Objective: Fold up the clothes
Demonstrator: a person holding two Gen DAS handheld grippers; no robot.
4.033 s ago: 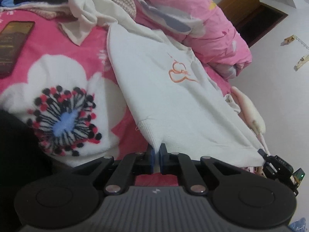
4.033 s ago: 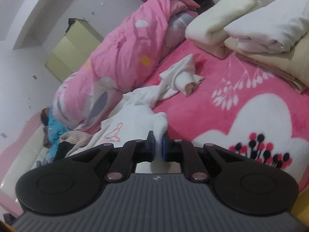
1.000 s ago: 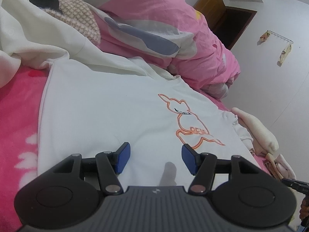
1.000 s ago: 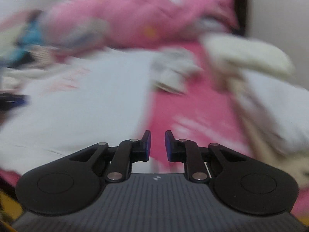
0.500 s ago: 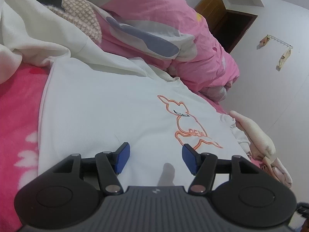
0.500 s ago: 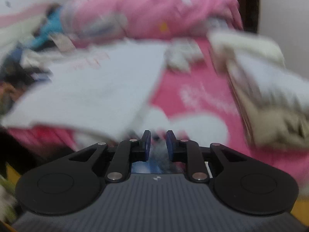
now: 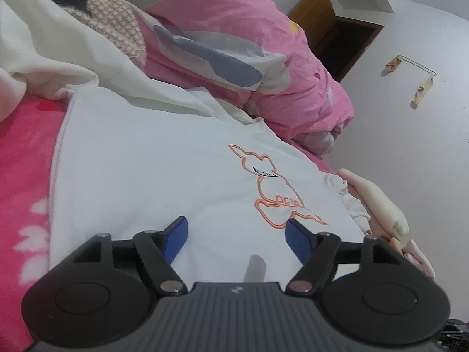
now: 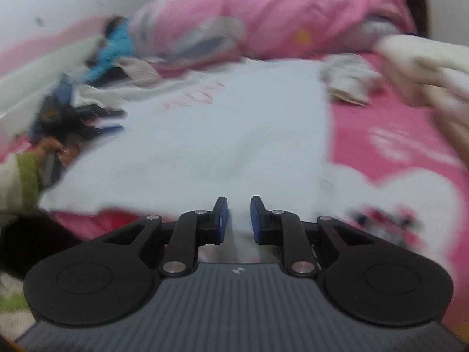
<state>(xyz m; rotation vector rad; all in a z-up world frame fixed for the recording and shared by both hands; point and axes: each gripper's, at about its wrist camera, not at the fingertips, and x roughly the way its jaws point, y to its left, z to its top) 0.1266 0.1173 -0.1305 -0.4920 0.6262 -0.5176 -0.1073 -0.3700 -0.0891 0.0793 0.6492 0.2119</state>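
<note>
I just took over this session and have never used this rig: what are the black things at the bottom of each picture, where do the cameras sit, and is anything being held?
Each black shape is a handheld two-finger tool with blue pads; a person carries one in each hand. A camera sits on each tool and looks forward along its fingers. In the left wrist view, the left tool is wide open over a white sweatshirt with an orange outline print, spread flat on a pink blanket. A pink quilt is bunched behind it. The right wrist view is blurred: the right tool is slightly open at the sweatshirt's near edge, and the cloth looks ungripped. Neither tool holds anything.
</note>
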